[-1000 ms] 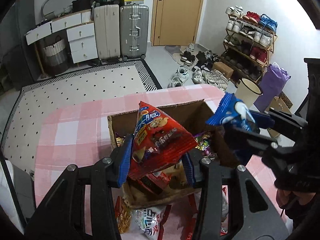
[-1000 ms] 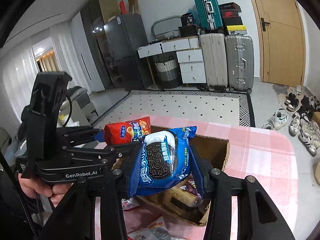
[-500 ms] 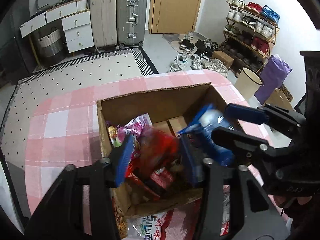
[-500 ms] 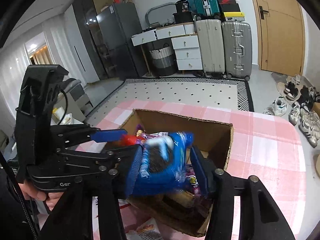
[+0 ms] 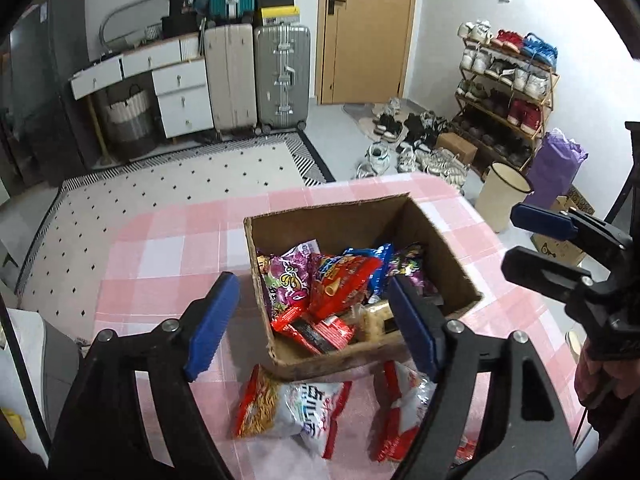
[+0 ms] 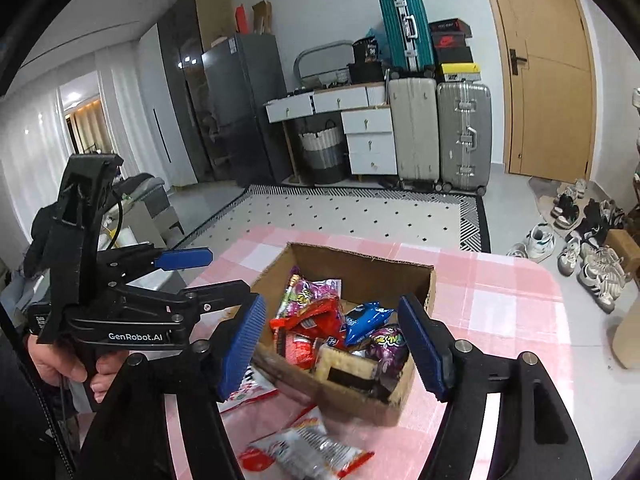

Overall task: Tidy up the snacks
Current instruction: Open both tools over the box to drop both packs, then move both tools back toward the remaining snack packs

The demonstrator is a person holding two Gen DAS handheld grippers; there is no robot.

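Observation:
A cardboard box (image 5: 336,210) (image 6: 362,260) on the pink checked table holds several snack bags. A red chip bag (image 5: 344,280) (image 6: 312,316) and a blue Oreo pack (image 5: 378,264) (image 6: 366,316) lie on top inside it. My left gripper (image 5: 316,328) is open and empty above the box's near edge; it also shows in the right wrist view (image 6: 200,276). My right gripper (image 6: 332,344) is open and empty above the box; it also shows in the left wrist view (image 5: 536,240). Two snack bags (image 5: 292,404) (image 5: 404,412) lie on the table in front of the box.
The pink checked table (image 5: 168,248) ends at a rounded far edge. Beyond it are a dotted rug (image 5: 168,176), suitcases (image 5: 256,76), a shoe rack (image 5: 504,80) and a bin (image 5: 502,196) on the floor.
Both grippers lowered their bags into the box and opened. The red chip bag and the blue Oreo pack now lie in the box, and both grippers have drawn back empty.

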